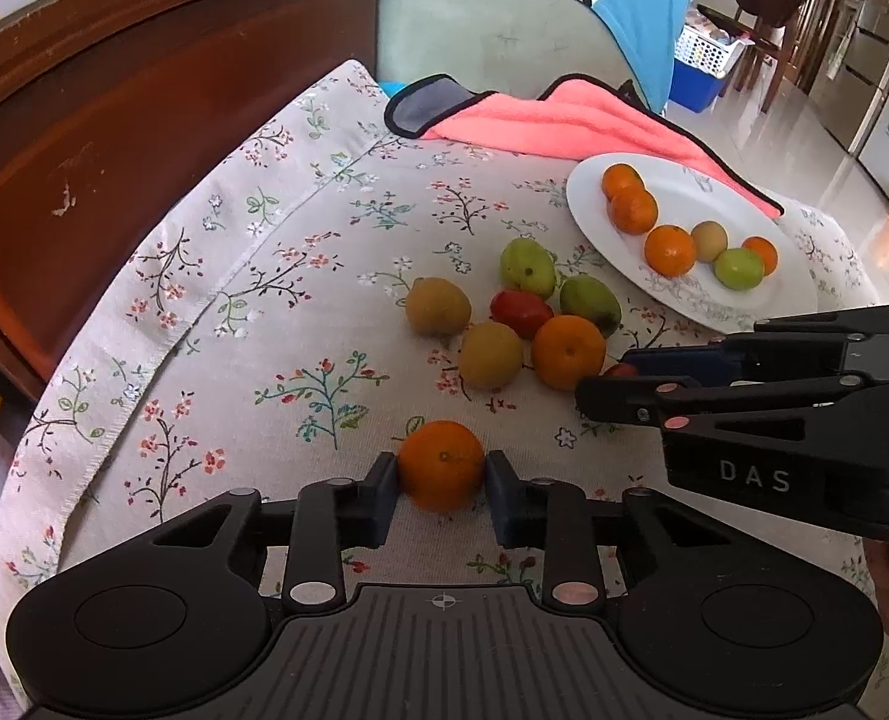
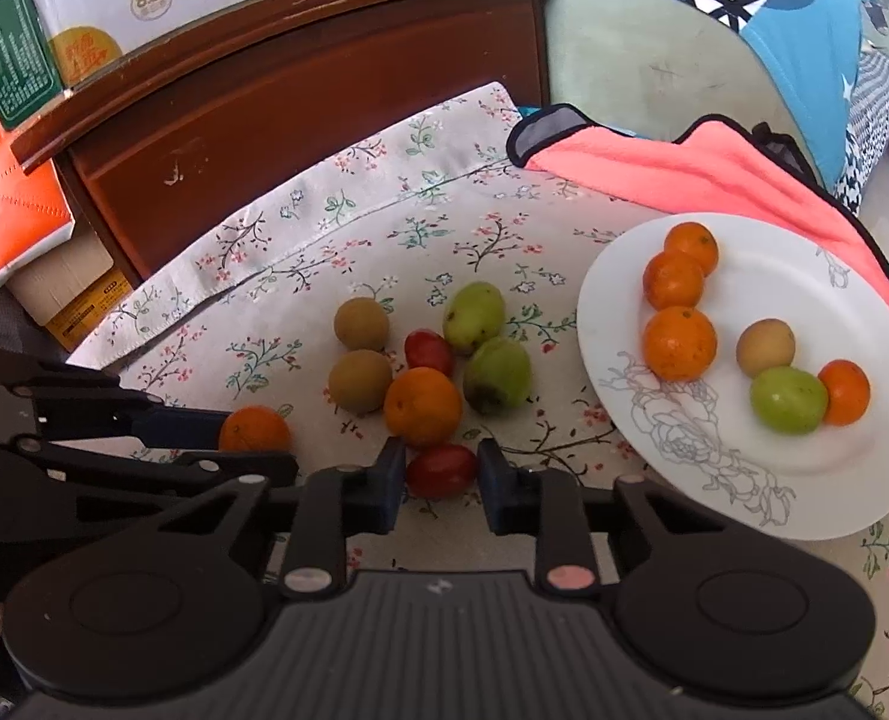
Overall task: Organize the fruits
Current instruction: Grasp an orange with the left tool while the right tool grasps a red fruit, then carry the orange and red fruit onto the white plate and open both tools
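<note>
My left gripper (image 1: 441, 471) is shut on an orange (image 1: 440, 464) at the near side of the floral cloth; it also shows in the right wrist view (image 2: 254, 429). My right gripper (image 2: 441, 474) is shut on a red fruit (image 2: 442, 469), just in front of the loose pile: an orange (image 2: 422, 406), two green fruits (image 2: 474, 316), two brown fruits (image 2: 361, 323) and another red fruit (image 2: 429, 351). A white plate (image 2: 744, 480) at the right holds several oranges, a brown fruit and a green fruit (image 2: 787, 399).
A pink towel (image 2: 684, 174) lies behind the plate. A dark wooden cabinet (image 2: 300, 102) with boxes on top stands at the back left. A green chair with a blue garment (image 1: 564, 18) stands behind the table.
</note>
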Motion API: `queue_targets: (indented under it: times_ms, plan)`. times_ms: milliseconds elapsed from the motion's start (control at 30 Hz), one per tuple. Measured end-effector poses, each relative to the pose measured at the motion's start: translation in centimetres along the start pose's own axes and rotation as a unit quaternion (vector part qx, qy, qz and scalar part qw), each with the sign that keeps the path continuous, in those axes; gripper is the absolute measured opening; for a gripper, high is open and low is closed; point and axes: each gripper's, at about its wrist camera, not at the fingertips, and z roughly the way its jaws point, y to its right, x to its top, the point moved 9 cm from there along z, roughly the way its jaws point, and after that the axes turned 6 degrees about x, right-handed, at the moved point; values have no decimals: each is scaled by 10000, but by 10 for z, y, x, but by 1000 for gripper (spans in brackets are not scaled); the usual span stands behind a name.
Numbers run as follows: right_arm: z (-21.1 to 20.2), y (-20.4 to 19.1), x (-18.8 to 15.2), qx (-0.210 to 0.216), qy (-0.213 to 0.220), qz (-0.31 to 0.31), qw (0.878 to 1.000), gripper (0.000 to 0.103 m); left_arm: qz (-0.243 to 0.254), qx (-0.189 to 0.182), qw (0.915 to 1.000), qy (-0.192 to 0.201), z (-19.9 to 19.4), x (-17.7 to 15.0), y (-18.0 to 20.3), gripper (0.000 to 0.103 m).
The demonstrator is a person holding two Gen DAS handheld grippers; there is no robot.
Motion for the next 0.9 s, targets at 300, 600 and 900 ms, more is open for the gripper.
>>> queue_targets:
  times_ms: [300,600,900]
  plan:
    - [-18,-2,8,152,184,82,9997,26,-164,-58,9997,170,-13,11,-1,28]
    - [-38,6,21,152,473,262,9984,26,-209,-202,9985,468,-29,33,14,28]
    - [-81,43,54,15,1124,719,9911,26,-227,-536,9957,726,-37,64,47,28]
